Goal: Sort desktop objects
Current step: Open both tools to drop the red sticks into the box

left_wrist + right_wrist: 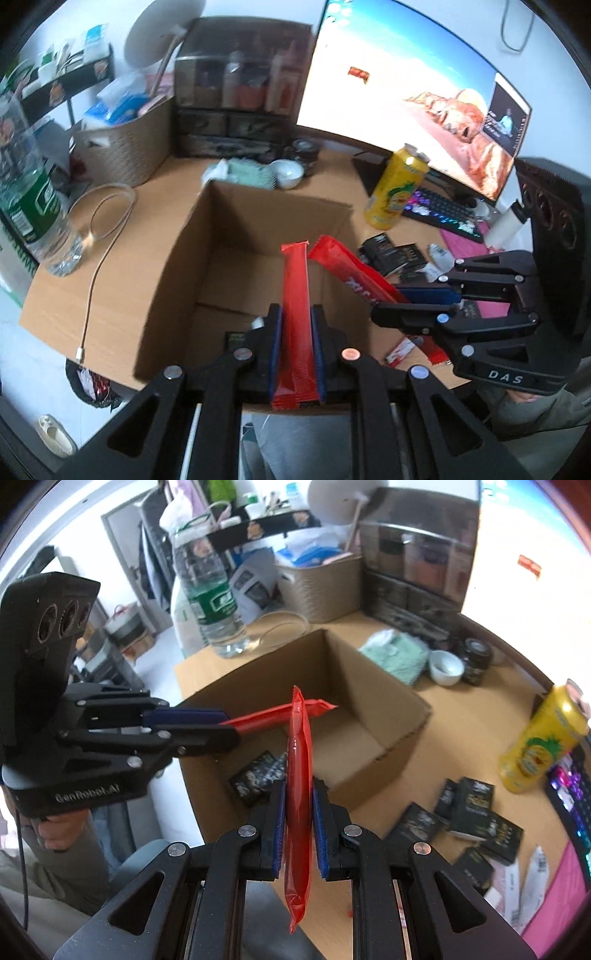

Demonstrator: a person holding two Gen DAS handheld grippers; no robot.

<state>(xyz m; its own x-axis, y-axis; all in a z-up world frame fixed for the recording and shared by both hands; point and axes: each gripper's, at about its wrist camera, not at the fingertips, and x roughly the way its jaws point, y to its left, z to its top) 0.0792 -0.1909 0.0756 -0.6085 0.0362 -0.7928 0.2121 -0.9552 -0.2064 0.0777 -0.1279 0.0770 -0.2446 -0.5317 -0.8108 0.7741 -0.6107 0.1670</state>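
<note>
An open cardboard box [236,221] stands on the wooden desk. My left gripper [296,312] is shut on a red stick packet [295,280] that points up over the box's near side. To its right, my right gripper [388,302] is shut on a second red packet [343,266], which slants over the box's right wall. In the right wrist view the right gripper [299,786] clamps its red packet [300,746] upright over the box [369,686]. The left gripper [231,726] comes in from the left with its packet [269,714] crossing behind. A black sachet [258,775] lies in the box.
Several black sachets [469,812] lie on the desk right of the box. A yellow can [397,188] stands by the keyboard [439,214] and the monitor [406,85]. A water bottle [29,192], a white cable [107,210], a beige basket [125,147] and a white bowl [290,173] sit around the box.
</note>
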